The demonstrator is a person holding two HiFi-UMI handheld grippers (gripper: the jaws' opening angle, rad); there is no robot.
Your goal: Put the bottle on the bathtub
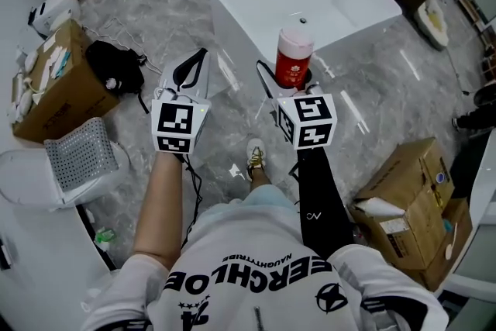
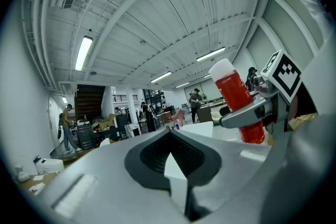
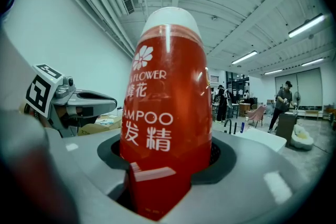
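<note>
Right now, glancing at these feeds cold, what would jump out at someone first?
The red shampoo bottle with its white cap fills the right gripper view, standing upright and clamped in the right gripper. Just beyond it, on the grey marble floor, sits the white bathtub. The left gripper is shut on nothing, beside the right one.

1. Both the left gripper [image 1: 191, 67] and the right gripper [image 1: 288, 80] have pale grey shells and black jaw pads.
2. Each carries a white cube with black square markers: left cube [image 1: 178, 125], right cube [image 1: 308, 120].
3. White T-shirt [image 1: 256, 275] with black lettering; long black sleeve [image 1: 322, 205] on the right arm; yellowish shoe [image 1: 255, 155].
</note>
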